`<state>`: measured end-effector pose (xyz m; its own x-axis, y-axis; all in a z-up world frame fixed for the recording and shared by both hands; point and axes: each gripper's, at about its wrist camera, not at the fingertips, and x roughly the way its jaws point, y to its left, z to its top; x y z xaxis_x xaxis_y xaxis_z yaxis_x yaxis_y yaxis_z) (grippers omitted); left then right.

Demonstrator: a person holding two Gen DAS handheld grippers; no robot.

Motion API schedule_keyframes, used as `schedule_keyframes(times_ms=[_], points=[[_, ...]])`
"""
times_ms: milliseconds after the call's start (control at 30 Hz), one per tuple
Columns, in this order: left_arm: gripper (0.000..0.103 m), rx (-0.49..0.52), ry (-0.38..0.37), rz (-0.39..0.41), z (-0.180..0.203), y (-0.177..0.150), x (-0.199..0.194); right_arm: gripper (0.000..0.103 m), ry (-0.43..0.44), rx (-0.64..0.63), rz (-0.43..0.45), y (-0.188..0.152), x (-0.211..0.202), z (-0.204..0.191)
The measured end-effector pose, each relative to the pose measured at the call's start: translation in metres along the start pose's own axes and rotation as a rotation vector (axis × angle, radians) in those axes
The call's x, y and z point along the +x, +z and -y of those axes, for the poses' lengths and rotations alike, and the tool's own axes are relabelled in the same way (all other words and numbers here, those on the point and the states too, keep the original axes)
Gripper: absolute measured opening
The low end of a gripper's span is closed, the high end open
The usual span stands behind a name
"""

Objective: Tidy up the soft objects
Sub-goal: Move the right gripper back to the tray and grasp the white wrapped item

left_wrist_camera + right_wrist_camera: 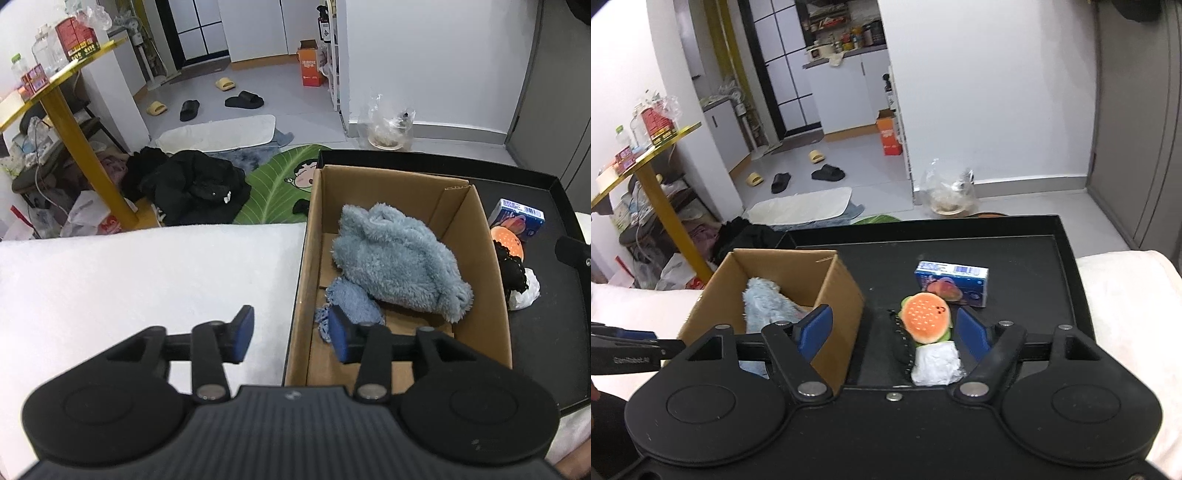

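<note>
A cardboard box (491,295) (846,291) stands on a black tray (546,332) (1015,258). In it lie a fluffy light-blue cloth (395,258) (764,302) and a small blue knitted cloth (351,302). Right of the box lie a plush hamburger (925,317) (508,238), a black lace piece (901,343) (511,267) and a white crumpled wad (936,363) (524,291). My left gripper (291,336) is open and empty over the box's left wall. My right gripper (894,332) is open and empty, just above the hamburger.
A blue carton (951,282) (517,218) lies on the tray behind the hamburger. The tray rests on a white bed (129,288). On the floor beyond are black clothes (192,184), a green mat (280,184) and slippers (243,99). A yellow table (62,74) stands at the left.
</note>
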<state>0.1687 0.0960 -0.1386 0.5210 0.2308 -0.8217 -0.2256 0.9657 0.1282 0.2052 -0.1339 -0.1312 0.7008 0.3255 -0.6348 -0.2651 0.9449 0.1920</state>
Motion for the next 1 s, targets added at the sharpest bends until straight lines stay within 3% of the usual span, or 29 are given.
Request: schedule_keyframes(times_ms=[233,367,567,867,1000], points=[[0.058,0.035,0.038,0.007,0.009,0.003,-0.003,0.074,0.027,0.064,-0.002,-0.009,0.005,0.015],[0.067,0.058,0.061,0.017,0.016,0.006,-0.003,0.080,0.015,0.086,-0.017,-0.019,0.009,0.023],[0.069,0.084,0.071,-0.004,0.021,0.007,0.006,0.079,-0.002,0.124,-0.051,-0.030,0.024,0.031],[0.069,0.046,0.066,-0.045,0.015,0.010,0.019,0.053,-0.042,0.176,-0.048,-0.036,0.037,0.045],[0.069,0.049,0.064,-0.052,0.016,0.009,0.021,0.047,-0.103,0.201,-0.046,-0.037,0.042,0.053]])
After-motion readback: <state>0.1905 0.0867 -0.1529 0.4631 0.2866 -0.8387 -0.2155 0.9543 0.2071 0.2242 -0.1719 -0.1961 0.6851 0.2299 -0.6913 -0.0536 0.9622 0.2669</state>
